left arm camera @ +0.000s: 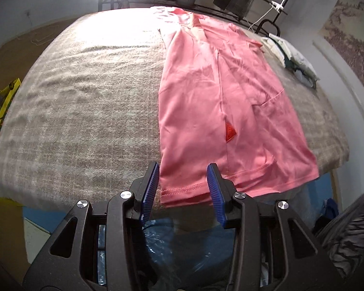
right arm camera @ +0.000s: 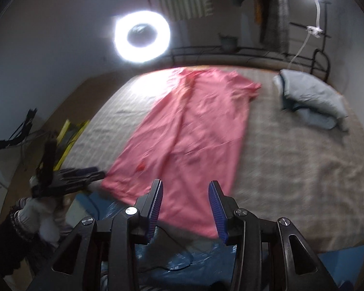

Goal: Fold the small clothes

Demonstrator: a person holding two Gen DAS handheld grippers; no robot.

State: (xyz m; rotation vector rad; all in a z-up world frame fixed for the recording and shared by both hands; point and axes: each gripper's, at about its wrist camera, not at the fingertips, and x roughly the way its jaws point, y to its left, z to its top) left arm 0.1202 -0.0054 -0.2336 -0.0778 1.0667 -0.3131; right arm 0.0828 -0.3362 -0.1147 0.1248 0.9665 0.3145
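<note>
Lying flat ahead of both open tools [left arm camera: 183, 189] [right arm camera: 185, 206]: pink shirt [left arm camera: 206, 101].

The shirt [left arm camera: 206, 101] lies flat and lengthwise on the bed [left arm camera: 85, 101], its hem at the near edge, its collar end toward the far rail [right arm camera: 230, 48]. In the right wrist view a pillow [right arm camera: 310, 97] sits on the bed to the right of the shirt's far end — apart from it. The ring lamp [right arm camera: 142, 39] stands behind the bed, left of a small plant pot [right arm camera: 228, 41] on the rail. The left gripper [right arm camera: 85, 177] is at the near left corner of the shirt; the right gripper [right arm camera: 185, 208] is over the hem.
</note>
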